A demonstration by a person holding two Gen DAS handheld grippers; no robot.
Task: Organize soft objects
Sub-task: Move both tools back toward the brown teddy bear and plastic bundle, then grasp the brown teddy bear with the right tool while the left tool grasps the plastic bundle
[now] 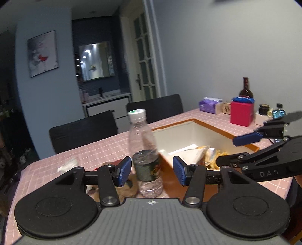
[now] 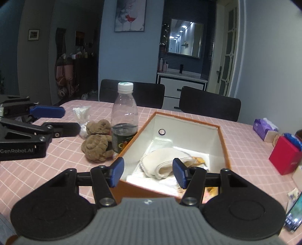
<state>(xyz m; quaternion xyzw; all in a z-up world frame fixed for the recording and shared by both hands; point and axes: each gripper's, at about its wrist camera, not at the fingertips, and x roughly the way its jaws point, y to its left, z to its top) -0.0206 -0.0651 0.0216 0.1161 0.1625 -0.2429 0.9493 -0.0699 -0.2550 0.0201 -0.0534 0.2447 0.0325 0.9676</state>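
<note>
Pink checked cloth covers the table, with two dark chairs drawn up at its far edge, at twelve o'clock. Blue-grey walls, a framed wine-glass print, a lit mirror over a washstand and a glazed door are seen behind. An orange-rimmed box lies open on the cloth; a folded cream cloth and wrappers are held inside it. At nine o'clock of the box a plastic bottle stands upright, with a brown plush toy just beside it. The right gripper is spread over the box, nothing pinched. The left gripper is spread too, the bottle seen beyond its fingers, untouched.
</note>
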